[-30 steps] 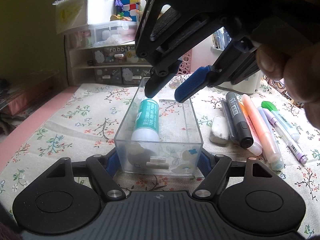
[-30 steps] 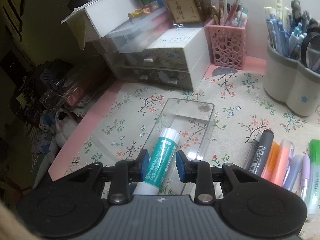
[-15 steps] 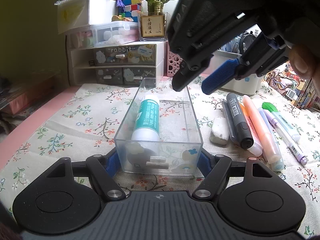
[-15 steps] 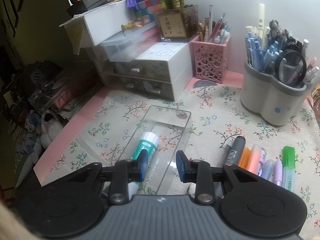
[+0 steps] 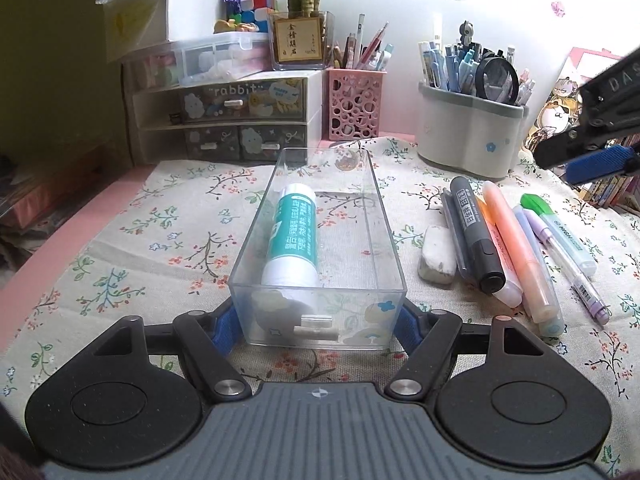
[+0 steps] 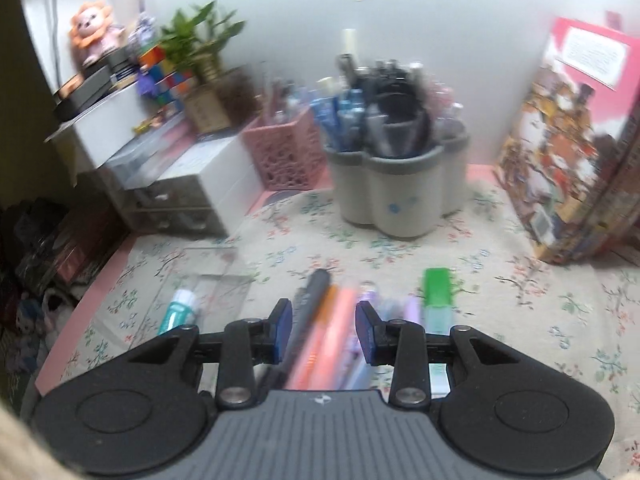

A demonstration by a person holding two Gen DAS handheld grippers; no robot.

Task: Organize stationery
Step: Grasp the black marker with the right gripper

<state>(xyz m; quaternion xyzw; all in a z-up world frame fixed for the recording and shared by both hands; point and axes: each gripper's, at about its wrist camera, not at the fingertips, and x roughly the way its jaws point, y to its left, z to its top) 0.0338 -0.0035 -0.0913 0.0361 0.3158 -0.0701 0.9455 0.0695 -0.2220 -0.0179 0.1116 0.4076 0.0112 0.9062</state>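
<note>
While the left tool (image 5: 318, 320) pinches it, clear box (image 5: 384, 236) with 1 glue stick (image 5: 294, 236); right tool (image 6: 324, 330) opening, seemingly empty.

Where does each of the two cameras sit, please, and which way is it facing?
Left wrist: on the left gripper, looking forward and down along the clear box that its pads clamp; the right gripper shows at the right edge.
Right wrist: on the right gripper, blurred, above the markers, facing the grey pen holder; its empty jaws are opening.
Shared: box, glue stick, markers, pen holder.
</note>
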